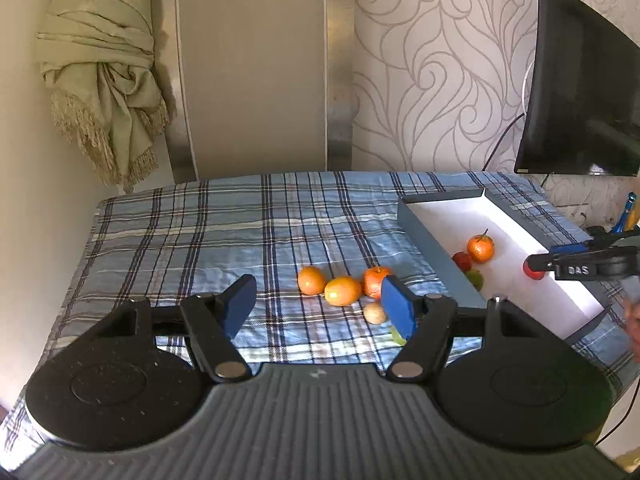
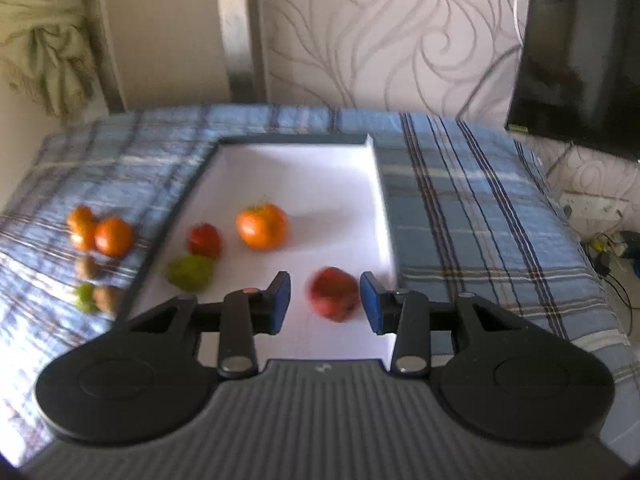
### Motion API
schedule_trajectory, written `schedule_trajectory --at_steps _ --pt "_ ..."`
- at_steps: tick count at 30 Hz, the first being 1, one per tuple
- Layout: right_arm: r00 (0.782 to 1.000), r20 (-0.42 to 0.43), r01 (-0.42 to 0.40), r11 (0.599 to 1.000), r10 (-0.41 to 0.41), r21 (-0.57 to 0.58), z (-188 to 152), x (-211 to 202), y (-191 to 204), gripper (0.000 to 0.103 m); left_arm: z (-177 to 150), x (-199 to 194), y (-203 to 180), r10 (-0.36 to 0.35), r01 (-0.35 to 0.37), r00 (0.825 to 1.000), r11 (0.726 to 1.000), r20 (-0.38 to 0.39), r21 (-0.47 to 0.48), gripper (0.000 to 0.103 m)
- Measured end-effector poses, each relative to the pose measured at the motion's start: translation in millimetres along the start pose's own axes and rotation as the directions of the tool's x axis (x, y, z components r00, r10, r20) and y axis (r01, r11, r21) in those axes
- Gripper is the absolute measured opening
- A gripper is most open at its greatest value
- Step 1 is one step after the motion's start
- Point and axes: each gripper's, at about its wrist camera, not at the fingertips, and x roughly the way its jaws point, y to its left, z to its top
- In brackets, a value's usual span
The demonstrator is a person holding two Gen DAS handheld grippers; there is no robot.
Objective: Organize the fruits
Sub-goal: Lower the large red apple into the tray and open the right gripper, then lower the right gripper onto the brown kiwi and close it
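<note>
Between our right claw (image 2: 325, 302)'s parted pads, the red fruit (image 2: 334, 294) lies loose in the tray (image 2: 298, 142); it may roll. Our left claw (image 1: 318, 306) gapes empty, oranges (image 1: 342, 290) just ahead.

The left tongs (image 1: 318, 306) hang tilted downward over the near half of the bed, their blue pads (image 1: 240, 304) standing well apart with nothing pressed between them. The right tongs (image 2: 325, 302) are angled down nearer the bed's right edge, pads (image 2: 370, 304) parted only moderately; a red fruit (image 2: 334, 294) lies between them, a clear gap on its left side, while on the right I cannot tell whether the pad touches it. From the left side the right tongs' black fingers reach in, with a blurred bit of the person's hand (image 1: 634, 320) behind.
</note>
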Motion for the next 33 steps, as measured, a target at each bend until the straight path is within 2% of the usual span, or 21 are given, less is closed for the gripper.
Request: schedule_trajectory --at_steps 3,6,10,13,18,23,33 --pt "1.000 0.024 -0.011 0.999 0.013 -0.050 -2 -16 25 0.041 1 5 7 -0.028 0.028 1.000 0.999 -0.002 0.017 0.074" --pt "0.996 0.034 -0.083 0.996 0.084 -0.045 -4 -31 47 0.041 4 9 9 -0.057 0.057 0.998 0.997 0.007 0.043 0.074" --pt "0.981 0.016 -0.192 0.976 0.194 -0.099 -6 -41 82 0.040 7 15 14 -0.092 0.091 0.996 0.994 0.016 0.061 0.074" --pt "0.974 -0.011 -0.225 0.967 0.226 -0.120 -6 -36 102 0.040 8 17 18 -0.115 0.113 0.993 0.991 0.022 0.073 0.074" --pt "0.976 -0.050 -0.218 0.970 0.213 -0.111 -8 -23 122 0.039 7 18 30 -0.133 0.131 0.991 0.988 0.026 0.078 0.074" --pt "0.986 -0.090 -0.152 0.979 0.141 -0.133 -12 -5 140 0.030 2 14 51 -0.129 0.127 0.991 0.990 0.023 0.065 0.074" --pt "0.993 -0.117 -0.006 0.995 -0.006 -0.099 -8 26 157 0.029 -3 2 92 -0.120 0.119 0.993 0.991 0.010 0.060 0.074"
